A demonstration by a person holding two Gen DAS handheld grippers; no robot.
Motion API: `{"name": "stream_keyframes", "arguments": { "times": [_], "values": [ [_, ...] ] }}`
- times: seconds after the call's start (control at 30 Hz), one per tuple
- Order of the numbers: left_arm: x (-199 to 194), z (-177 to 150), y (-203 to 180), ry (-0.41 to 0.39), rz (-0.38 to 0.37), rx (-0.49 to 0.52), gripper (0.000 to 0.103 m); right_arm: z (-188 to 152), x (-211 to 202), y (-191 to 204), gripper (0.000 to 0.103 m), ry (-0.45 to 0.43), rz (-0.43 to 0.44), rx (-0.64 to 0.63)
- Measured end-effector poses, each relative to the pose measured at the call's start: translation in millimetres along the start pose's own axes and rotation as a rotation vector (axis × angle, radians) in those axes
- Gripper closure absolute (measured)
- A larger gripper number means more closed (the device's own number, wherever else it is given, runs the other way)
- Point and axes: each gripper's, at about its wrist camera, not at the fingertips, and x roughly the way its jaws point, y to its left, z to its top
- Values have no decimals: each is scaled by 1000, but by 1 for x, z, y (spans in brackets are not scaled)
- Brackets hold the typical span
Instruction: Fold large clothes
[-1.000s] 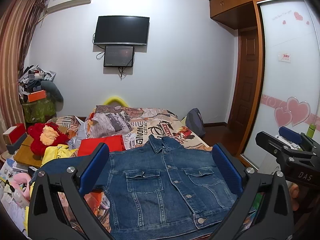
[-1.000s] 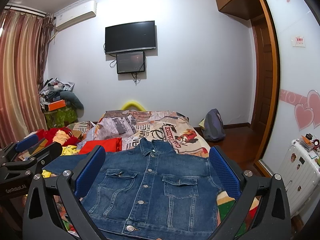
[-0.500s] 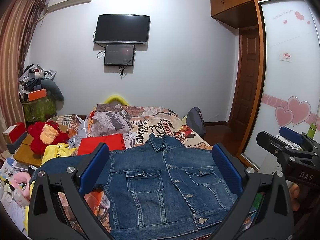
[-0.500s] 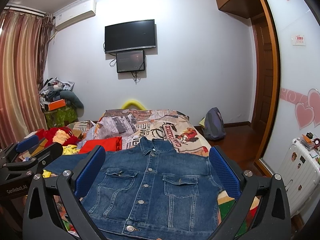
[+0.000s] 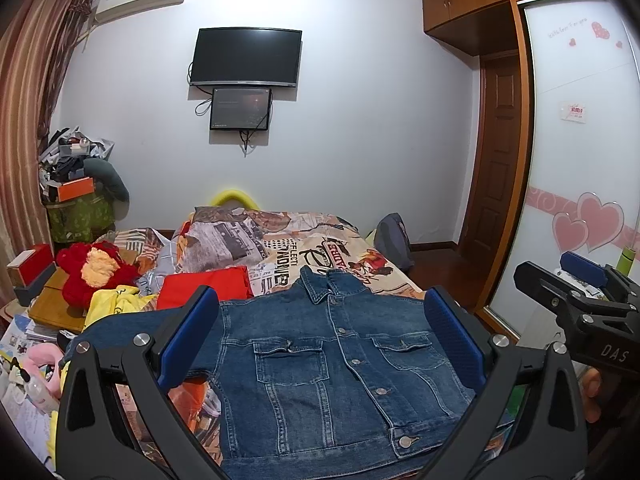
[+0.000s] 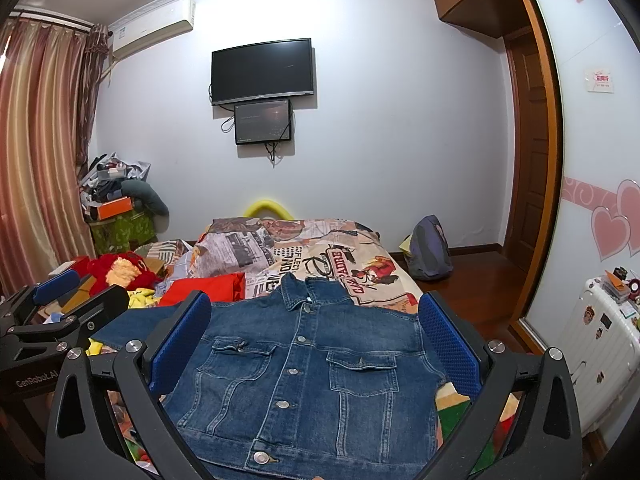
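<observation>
Bedspread (image 5: pixel 320 252) reads "PADRE" — denim jacket (image 5: pixel 332 364) below, both claws gaping.

A denim jacket (image 5: pixel 332 360) lies flat on the bed (image 5: pixel 320 248), straight ahead of the left gripper (image 5: pixel 320 344), between its spread fingers. Clothes (image 5: pixel 116 300) lie left of it, the right gripper (image 5: pixel 576 292) to its right.

Blue denim jacket (image 5: pixel 328 364), red cloth (image 5: pixel 204 286), newspaper-print bedspread (image 5: pixel 288 240).
</observation>
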Motion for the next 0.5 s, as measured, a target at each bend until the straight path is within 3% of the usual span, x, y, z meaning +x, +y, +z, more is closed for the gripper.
{"name": "stream_keyframes", "arguments": {
  "times": [0.5],
  "values": [
    [0, 1, 1, 5, 5, -3, 0, -1, 1, 1, 0, 4, 0, -1]
  ]
}}
